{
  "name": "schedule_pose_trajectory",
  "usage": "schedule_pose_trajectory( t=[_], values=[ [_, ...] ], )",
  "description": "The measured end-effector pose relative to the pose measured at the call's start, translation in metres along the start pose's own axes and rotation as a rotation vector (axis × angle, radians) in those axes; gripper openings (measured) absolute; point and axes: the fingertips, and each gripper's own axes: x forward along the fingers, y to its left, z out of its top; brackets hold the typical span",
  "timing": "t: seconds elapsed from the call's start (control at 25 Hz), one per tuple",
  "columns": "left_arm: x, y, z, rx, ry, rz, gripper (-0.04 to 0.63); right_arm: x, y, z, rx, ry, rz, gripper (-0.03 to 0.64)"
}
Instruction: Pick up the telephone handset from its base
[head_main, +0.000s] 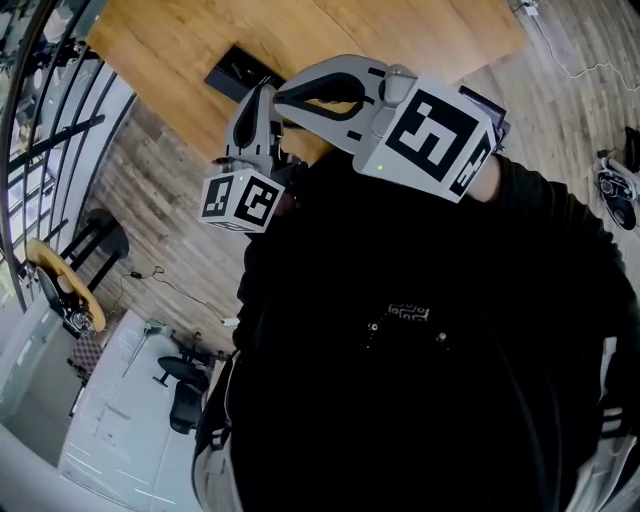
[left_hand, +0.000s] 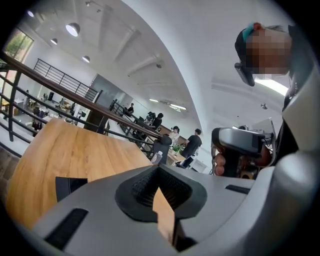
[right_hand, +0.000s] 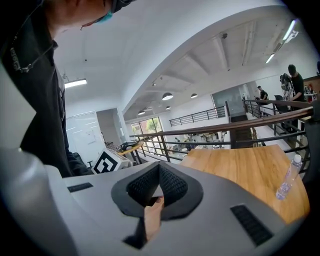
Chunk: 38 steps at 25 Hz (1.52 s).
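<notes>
Close against the person's black top (head_main: 420, 330), the left gripper (left_hand: 159, 169) and the right gripper (right_hand: 159, 167) are both sitting clenched, nothing between their jaws. Beyond them, at eleven o'clock of the left gripper in the head view, the telephone (head_main: 238, 72) is lying on the wooden table (head_main: 400, 25), too small to be showing handset apart from base.

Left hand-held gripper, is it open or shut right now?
Shut. In the left gripper view the left hand-held gripper has its jaws meeting at the tips, with nothing held between them.
</notes>
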Motion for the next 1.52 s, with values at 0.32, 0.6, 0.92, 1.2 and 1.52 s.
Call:
schedule_pose_trajectory(
  t=[0.32, 0.6, 0.92, 1.2, 1.52],
  values=[
    [-0.002, 0.007, -0.006, 0.007, 0.029, -0.056, 0.006, 0.004, 0.009, -0.003, -0.013, 0.007, -0.044, 0.015],
    [-0.004, 0.025, -0.006, 0.016, 0.046, -0.06, 0.006, 0.003, 0.01, -0.001, -0.006, -0.009, -0.077, 0.015],
    [-0.01, 0.081, -0.044, 0.038, 0.099, 0.002, 0.006, -0.005, 0.008, -0.003, 0.017, -0.025, -0.12, 0.015],
    [-0.025, 0.138, -0.071, -0.031, 0.124, -0.042, 0.006, 0.001, 0.006, -0.006, 0.024, -0.007, -0.136, 0.015],
    [-0.019, 0.151, -0.09, -0.102, 0.135, -0.145, 0.006, -0.014, -0.005, -0.013, 0.028, 0.021, -0.155, 0.015]
  ],
)
